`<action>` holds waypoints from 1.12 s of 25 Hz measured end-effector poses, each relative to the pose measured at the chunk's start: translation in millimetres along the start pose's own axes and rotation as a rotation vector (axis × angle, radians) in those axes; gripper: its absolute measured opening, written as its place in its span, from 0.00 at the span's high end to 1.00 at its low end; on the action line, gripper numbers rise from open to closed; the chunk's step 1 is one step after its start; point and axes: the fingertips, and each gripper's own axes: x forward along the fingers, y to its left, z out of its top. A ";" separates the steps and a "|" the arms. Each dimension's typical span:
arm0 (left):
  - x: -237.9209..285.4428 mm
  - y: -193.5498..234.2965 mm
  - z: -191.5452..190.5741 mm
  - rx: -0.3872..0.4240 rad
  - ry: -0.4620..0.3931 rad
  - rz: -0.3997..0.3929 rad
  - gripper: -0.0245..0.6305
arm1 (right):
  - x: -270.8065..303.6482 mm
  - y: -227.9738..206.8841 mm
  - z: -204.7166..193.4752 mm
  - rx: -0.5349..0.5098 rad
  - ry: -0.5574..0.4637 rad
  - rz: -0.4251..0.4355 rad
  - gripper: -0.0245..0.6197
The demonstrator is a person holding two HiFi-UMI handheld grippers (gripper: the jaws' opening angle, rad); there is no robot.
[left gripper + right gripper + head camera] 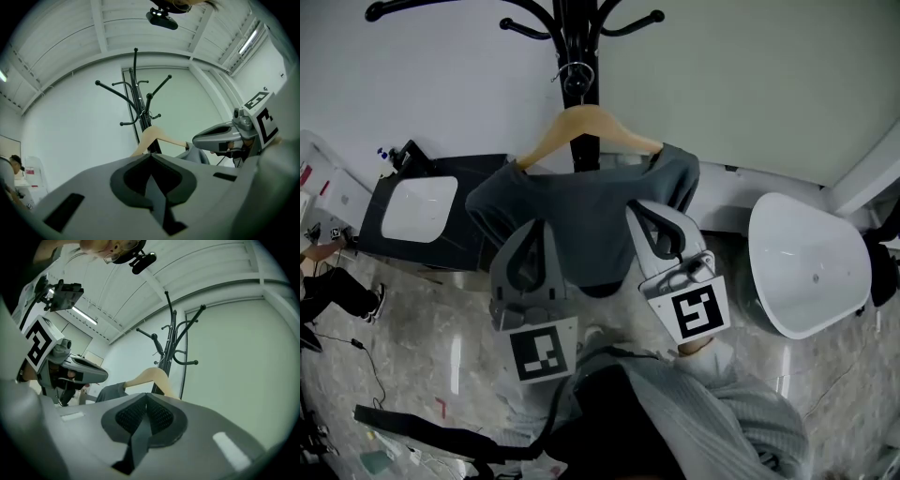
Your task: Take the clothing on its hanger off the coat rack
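A dark grey garment (581, 220) hangs on a wooden hanger (586, 125), whose metal hook (575, 73) sits on the black coat rack (578, 37). My left gripper (538, 225) is shut and empty, its tip just in front of the garment's left half. My right gripper (637, 207) is also shut and empty, close to the garment's right shoulder. In the left gripper view the rack (138, 101) and hanger (158, 136) rise beyond the closed jaws, with the right gripper (220, 136) alongside. In the right gripper view the hanger (152, 378) and garment (112, 391) lie just past the jaws.
A white tub-shaped seat (811, 262) stands at the right of the rack. A black table (473, 239) with a white tray (417, 206) stands at the left. A person's legs (337, 286) show at the left edge. A black strap (422, 427) lies on the marble floor.
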 end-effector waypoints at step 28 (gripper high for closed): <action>66.8 33.6 16.5 0.200 -0.066 0.061 0.78 | 61.1 -53.4 4.8 -0.157 0.010 -0.046 0.70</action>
